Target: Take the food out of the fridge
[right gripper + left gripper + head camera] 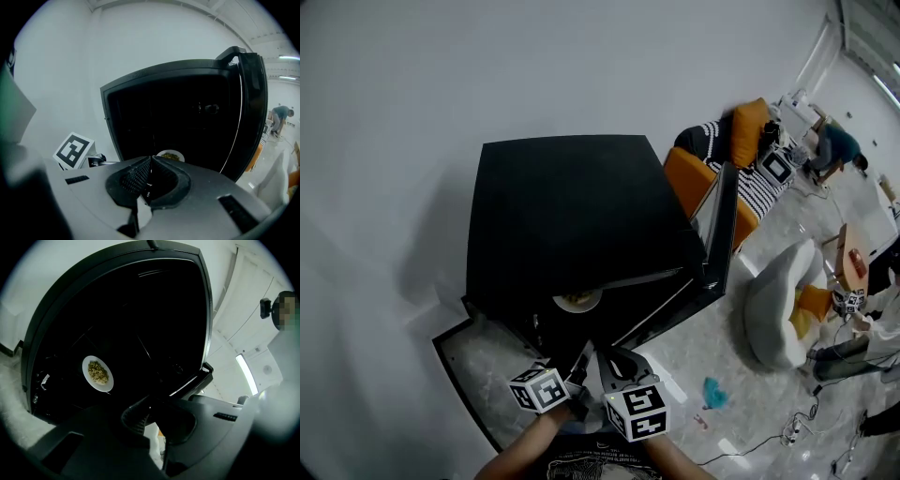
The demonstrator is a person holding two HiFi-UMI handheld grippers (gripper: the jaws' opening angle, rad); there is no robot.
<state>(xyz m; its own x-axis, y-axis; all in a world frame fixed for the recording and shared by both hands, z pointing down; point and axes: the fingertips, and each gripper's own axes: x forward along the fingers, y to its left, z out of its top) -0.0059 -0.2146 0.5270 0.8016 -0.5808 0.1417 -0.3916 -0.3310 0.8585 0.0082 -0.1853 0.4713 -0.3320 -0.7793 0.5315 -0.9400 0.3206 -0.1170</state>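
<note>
1. Left gripper (150,409) and right gripper (150,169) are hovering just outside the open fridge (572,206), both with jaws pressed together and holding nothing.
2. The plate of food (98,373) is sitting inside, untouched.
3. Spreading one gripper's jaws first, then pinching the rim level, should be keeping the food from sliding.

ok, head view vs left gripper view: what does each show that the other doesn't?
Head view only: the top of the black fridge and the room beyond it, with an orange chair and a grey beanbag. Left gripper view only: the whole plate with its food, and the left tongs shut, empty. Both: fridge, open door, plate inside.
</note>
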